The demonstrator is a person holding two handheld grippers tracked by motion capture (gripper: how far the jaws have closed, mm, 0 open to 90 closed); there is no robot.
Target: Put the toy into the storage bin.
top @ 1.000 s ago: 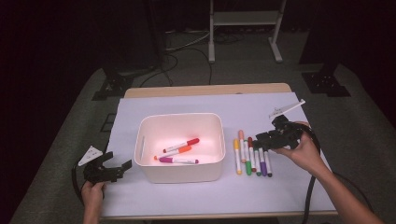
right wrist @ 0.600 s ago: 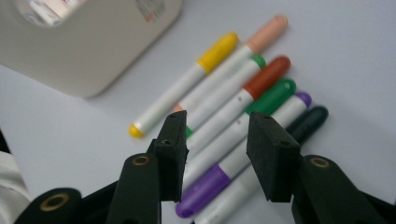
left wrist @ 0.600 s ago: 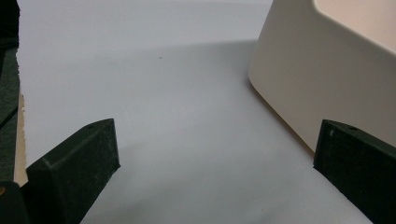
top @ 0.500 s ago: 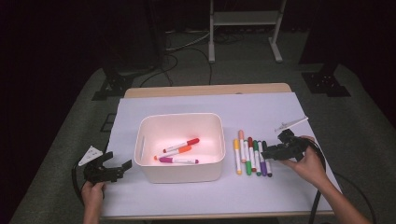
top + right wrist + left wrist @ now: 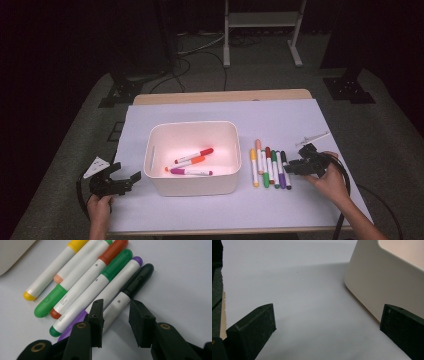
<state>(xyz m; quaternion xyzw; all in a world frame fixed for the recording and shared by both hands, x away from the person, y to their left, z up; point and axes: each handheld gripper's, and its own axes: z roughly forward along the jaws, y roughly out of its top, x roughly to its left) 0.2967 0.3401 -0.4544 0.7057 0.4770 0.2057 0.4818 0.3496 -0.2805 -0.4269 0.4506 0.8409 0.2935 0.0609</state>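
Note:
A row of several markers lies on the white table cover, right of a white bin (image 5: 192, 125). The black marker (image 5: 285, 165) (image 5: 136, 282) is the rightmost of the row, next to a purple one (image 5: 120, 277). My right gripper (image 5: 295, 167) (image 5: 115, 312) is low over the row with its jaws straddling the black marker's white barrel. The jaws have just been closing, and a gap still shows on each side of the barrel. My left gripper (image 5: 127, 181) (image 5: 329, 322) rests open and empty beside the bin's left wall (image 5: 387, 282).
Inside the bin lie a red marker (image 5: 195, 154), an orange one (image 5: 187, 162) and a magenta one (image 5: 192, 171). A thin white stick-like item (image 5: 312, 137) lies on the cover behind my right hand. The table's front edge runs just below both hands.
My right gripper has come down onto the right end of the marker row, and its jaws have narrowed around the black marker. The left gripper has stayed put.

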